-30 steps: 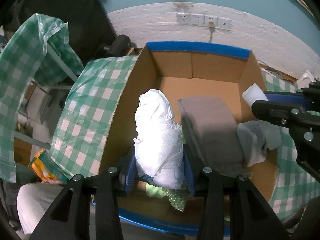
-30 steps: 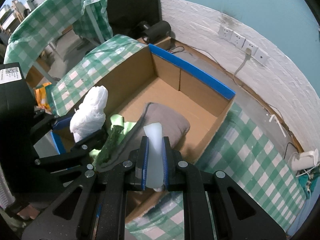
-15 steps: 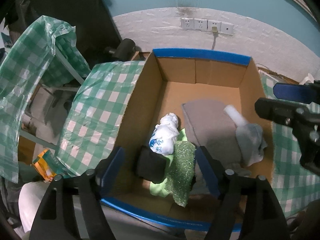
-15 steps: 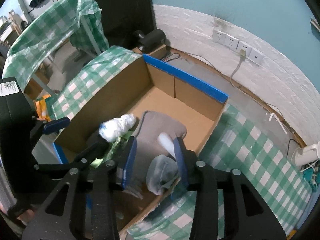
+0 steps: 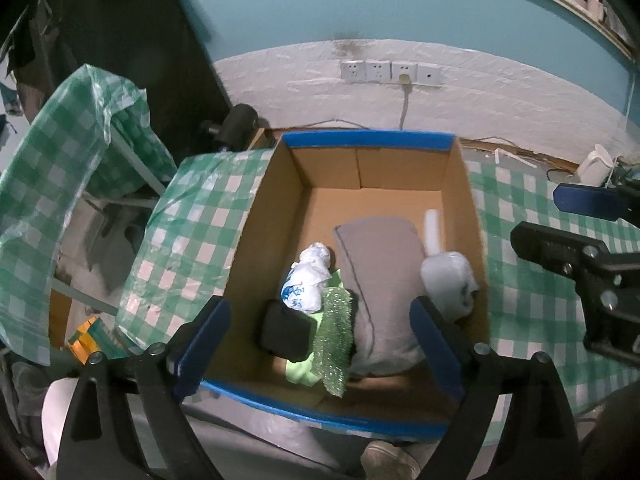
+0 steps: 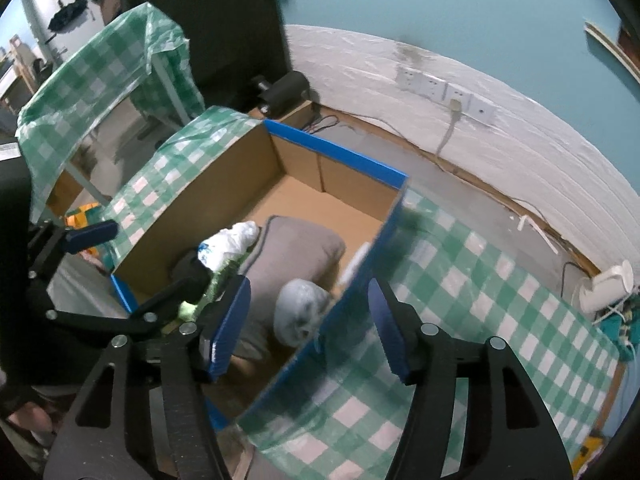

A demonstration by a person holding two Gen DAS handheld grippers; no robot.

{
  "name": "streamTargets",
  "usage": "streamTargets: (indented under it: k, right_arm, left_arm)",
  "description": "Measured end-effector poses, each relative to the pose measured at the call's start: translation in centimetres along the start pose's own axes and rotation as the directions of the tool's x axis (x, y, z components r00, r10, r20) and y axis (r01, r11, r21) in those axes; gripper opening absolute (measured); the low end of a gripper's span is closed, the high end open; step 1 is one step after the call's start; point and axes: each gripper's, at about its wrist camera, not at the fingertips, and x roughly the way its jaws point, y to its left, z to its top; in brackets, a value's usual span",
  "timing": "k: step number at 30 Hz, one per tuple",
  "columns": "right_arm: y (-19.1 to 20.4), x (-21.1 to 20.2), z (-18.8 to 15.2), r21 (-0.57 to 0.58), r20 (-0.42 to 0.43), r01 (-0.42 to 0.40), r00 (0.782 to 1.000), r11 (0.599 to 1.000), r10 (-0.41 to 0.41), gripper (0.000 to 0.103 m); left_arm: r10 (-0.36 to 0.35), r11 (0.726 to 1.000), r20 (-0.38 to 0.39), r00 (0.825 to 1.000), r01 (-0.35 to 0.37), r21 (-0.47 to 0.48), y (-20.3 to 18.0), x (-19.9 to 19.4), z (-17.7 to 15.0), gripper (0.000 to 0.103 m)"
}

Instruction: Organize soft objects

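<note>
Both tongs spread apart, empty: left tongs [image 5: 320, 340], right tongs [image 6: 310, 322]. Inside box [image 5: 260, 216]: white bag [image 5: 306, 280] at 9 o'clock of grey cushion [image 5: 380, 264], foam roll [image 5: 433, 229] at 3 o'clock.

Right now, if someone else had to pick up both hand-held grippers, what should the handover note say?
Left hand-held gripper: open, empty, above the near end of the cardboard box.
Right hand-held gripper: open, empty, over the box's right wall.
In the box: grey cushion, white plastic bag lying on a green cloth beside a glittery green sponge, a black item, a white foam piece and a pale bundle by the right wall.
Done: all these soft things are boxed.
Left: none visible on the checked tablecloth; check outside the views.
</note>
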Motion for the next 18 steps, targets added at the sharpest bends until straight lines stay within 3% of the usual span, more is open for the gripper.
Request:
streamTargets:
  k: [11, 18]
  right_arm:
    - [-1.8, -3.4, -1.7, 0.050, 0.039, 0.036, 0.999, 0.998, -0.038, 0.062]
    - [-2.6, -5.8, -2.7, 0.067, 0.089, 0.046, 0.995, 0.997, -0.052, 0.062]
  left_arm:
    - [-0.019, 1.000, 0.082, 0.996, 0.018, 0.021, -1.4, -4.2, 0.4, 0.101]
    - [-0.015, 1.000, 0.061, 0.998, 0.014, 0.016, -1.9, -4.8, 0.5, 0.101]
